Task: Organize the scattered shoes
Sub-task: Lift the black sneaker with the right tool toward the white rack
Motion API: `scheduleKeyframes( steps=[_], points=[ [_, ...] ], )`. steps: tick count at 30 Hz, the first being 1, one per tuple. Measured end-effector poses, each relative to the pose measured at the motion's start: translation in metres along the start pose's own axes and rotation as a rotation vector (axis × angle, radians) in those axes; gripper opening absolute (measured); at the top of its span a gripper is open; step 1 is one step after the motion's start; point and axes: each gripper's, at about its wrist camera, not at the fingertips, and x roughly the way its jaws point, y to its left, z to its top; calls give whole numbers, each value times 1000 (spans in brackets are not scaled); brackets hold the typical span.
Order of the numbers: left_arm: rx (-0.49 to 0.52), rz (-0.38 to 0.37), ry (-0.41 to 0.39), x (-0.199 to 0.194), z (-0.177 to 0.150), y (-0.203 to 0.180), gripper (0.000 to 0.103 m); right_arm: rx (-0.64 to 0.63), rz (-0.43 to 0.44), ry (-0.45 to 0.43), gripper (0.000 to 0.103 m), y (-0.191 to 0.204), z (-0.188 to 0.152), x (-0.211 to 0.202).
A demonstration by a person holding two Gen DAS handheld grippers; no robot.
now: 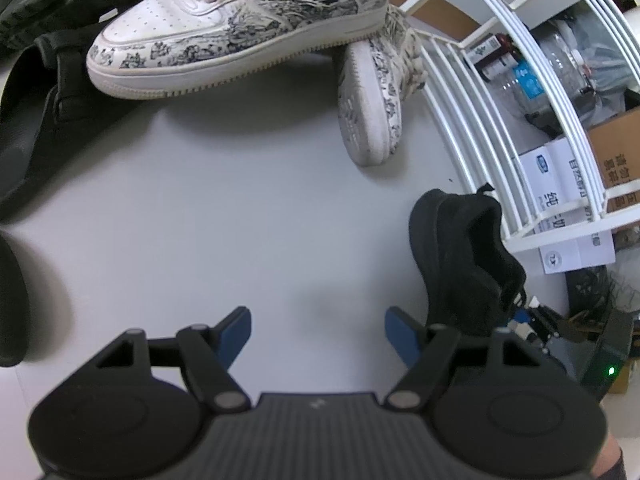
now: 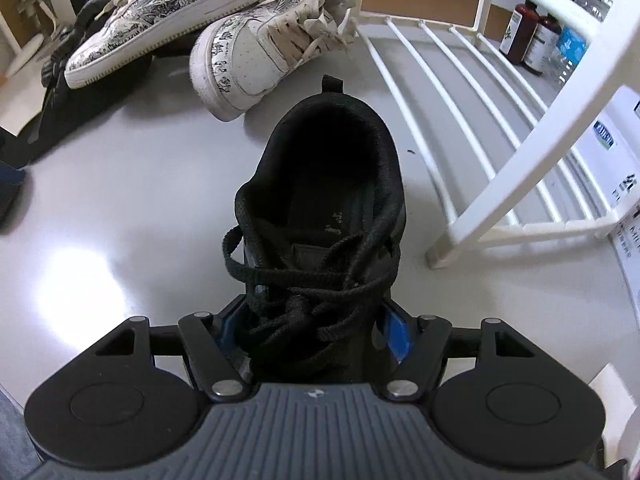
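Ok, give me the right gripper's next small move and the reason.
Probably close the right gripper firmly on the black shoe. Its laced front already sits between the fingers, though a firm grip isn't clear, and the white rack stands just beside it.

The left gripper (image 1: 318, 330) points steeply down over the middle of the grey surface (image 1: 200, 220), its blue-padded jaws spread wide with nothing between them. The right gripper (image 2: 314, 330) points down just as steeply, its jaws set either side of the laced front of a black shoe (image 2: 320, 220), the blue pads (image 2: 396, 334) close against the shoe's sides.
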Motion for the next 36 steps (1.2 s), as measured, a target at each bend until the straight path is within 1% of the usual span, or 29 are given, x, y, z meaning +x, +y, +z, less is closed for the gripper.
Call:
scheduleKeyframes(
  steps=[1,4,7,11,14,16,18,21,26,29,36],
  points=[
    [-14,4,-6,-1,-3,-5,76,8,-18,7,78,0,0,-1],
    [-12,3,-3,1,-3,-6,76,45,-58,9,80,3,-2,-4],
    [-8,2,2,2,-4,-8,76,130,-65,-5,82,-1,-3,-5],
    [-5,5,3,1,-4,-8,76,202,-71,-23,84,-4,-2,-2],
    [-3,7,4,1,-5,-9,76,204,-78,-40,84,-3,-2,2],
    [-2,8,4,0,-5,-9,76,211,-70,-47,81,-5,-3,4],
    [-1,10,4,0,-6,-9,76,209,-61,-47,76,-7,-5,3],
    [5,18,-13,-5,-1,-4,76,198,-62,-35,74,-8,-7,0],
    [-9,42,-52,-20,10,12,76,217,-94,-19,73,-12,-12,-3],
    [-22,61,-75,-29,15,23,76,207,-106,-20,73,-14,-15,-5],
    [-49,100,-102,-46,24,43,76,186,-98,-8,73,-17,-20,-6]
  ],
)
